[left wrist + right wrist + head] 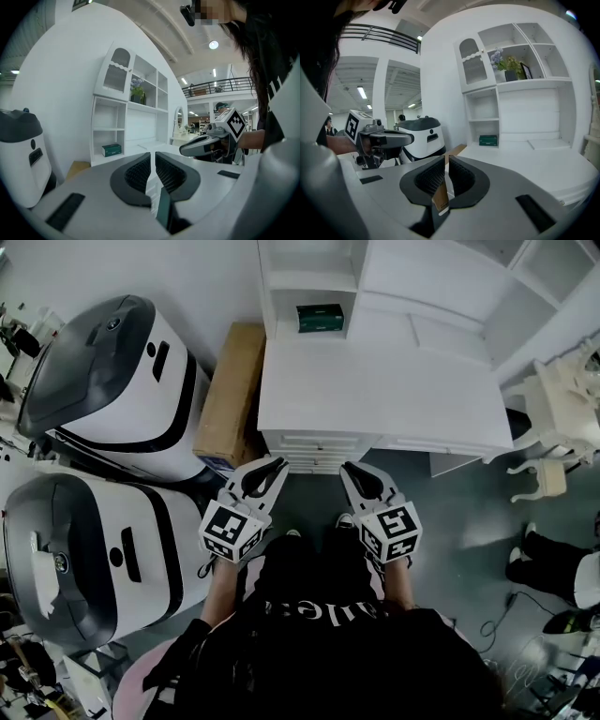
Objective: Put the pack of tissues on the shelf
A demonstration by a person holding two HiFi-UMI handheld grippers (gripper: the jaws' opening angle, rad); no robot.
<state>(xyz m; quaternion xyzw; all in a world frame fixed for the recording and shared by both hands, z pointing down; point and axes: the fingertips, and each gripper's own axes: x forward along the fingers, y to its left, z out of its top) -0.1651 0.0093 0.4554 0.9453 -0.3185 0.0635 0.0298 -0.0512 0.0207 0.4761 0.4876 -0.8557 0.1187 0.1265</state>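
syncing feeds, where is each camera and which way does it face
Head view: on the person's head, facing down at the white desk; left gripper, right gripper, forearms show.
Left gripper view: rides it, faces the shelf unit; shut jaws show.
Right gripper view: rides it, faces those shelves; shut jaws show.
All three share the green pack.

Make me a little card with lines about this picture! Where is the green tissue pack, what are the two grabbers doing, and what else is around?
pack of tissues: green, in the bottom compartment of the shelf
left gripper: jaws together, holding nothing, in front of the desk
right gripper: jaws together, holding nothing, beside the left one
desk: white, top bare
cardboard box: against the desk's left side
white machines: two, left of the box
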